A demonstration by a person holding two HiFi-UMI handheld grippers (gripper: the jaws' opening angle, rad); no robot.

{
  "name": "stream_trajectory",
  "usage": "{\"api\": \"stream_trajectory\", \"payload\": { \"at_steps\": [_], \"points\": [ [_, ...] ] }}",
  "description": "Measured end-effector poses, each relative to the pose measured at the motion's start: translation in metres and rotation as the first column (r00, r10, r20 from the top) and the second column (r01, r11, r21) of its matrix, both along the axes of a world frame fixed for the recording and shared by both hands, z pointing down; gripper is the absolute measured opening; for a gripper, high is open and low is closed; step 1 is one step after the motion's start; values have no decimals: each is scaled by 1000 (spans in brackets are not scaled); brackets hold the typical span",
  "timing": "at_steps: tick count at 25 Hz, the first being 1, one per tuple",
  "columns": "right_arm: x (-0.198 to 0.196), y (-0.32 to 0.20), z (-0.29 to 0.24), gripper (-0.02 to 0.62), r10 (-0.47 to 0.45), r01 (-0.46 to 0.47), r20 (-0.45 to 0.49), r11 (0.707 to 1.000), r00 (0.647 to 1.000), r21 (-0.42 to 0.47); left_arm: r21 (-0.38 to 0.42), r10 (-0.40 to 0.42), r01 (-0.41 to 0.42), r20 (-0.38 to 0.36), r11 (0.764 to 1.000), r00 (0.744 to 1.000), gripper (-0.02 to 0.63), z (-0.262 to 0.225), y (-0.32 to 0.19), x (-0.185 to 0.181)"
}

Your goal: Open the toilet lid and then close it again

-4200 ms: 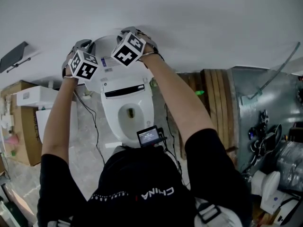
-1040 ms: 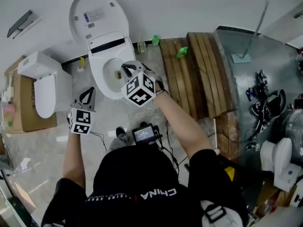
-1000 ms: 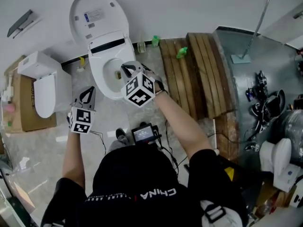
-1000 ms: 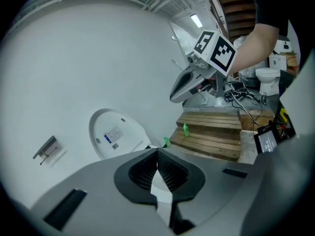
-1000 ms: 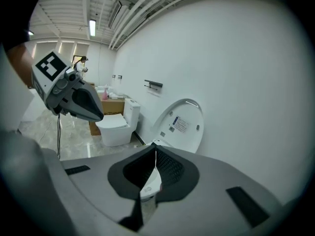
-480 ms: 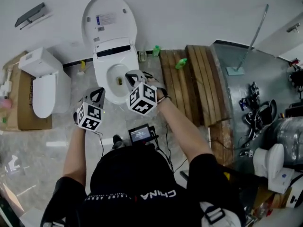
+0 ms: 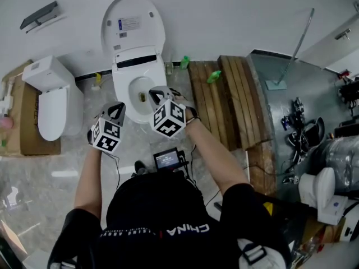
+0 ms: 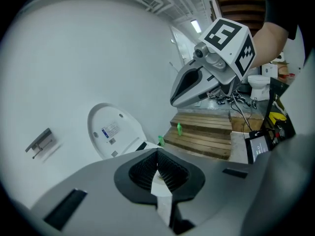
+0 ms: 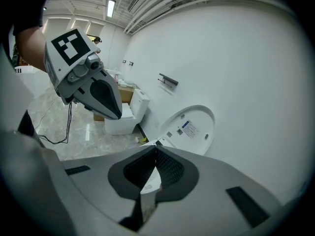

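Observation:
The white toilet stands against the wall with its lid (image 7: 133, 24) raised and the bowl (image 7: 136, 97) exposed. My left gripper (image 7: 117, 109) hovers shut and empty at the bowl's front left, apart from it. My right gripper (image 7: 153, 93) is also shut and empty, over the bowl's front right rim. In the left gripper view the lid (image 8: 114, 131) stands upright beyond the shut jaws, with the right gripper (image 8: 178, 98) high at the right. The right gripper view shows the lid (image 9: 191, 127) ahead and the left gripper (image 9: 114, 112) to the left.
A second, smaller toilet (image 7: 49, 97) sits on the floor to the left beside a cardboard box (image 7: 12, 122). A wooden pallet (image 7: 230, 100) with green bottles (image 7: 214, 77) lies right of the toilet. A metal holder (image 7: 38, 14) hangs on the wall. Clutter fills the far right.
Both grippers came down from the raised lid to the front of the bowl. Over the last second the left gripper shifted right toward the toilet. The lid stays up.

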State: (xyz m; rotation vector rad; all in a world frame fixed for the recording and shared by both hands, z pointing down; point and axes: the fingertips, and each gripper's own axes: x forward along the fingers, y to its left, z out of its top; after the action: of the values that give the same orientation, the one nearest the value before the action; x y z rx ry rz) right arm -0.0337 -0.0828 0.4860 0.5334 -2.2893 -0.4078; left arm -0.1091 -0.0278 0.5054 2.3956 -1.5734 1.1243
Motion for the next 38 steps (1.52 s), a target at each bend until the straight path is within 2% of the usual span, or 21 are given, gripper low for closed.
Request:
{"api": "stream_trajectory", "payload": {
  "at_steps": [8, 21, 29, 38],
  "points": [
    [0, 6, 1, 15, -7, 7, -2, 1000, 1000, -12, 27, -12, 14, -65, 1000, 998, 10, -6, 5, -1],
    [4, 1, 2, 15, -16, 17, 21, 999, 1000, -47, 15, -20, 20, -41, 1000, 999, 11, -6, 1, 1],
    [26, -17, 1, 15, -33, 34, 34, 998, 999, -51, 17, -41, 41, -28, 999, 999, 10, -10, -16, 21],
    [57, -43, 7, 15, -73, 76, 45, 994, 996, -76, 5, -103, 104, -35, 995, 994, 10, -8, -36, 52]
  ]
}}
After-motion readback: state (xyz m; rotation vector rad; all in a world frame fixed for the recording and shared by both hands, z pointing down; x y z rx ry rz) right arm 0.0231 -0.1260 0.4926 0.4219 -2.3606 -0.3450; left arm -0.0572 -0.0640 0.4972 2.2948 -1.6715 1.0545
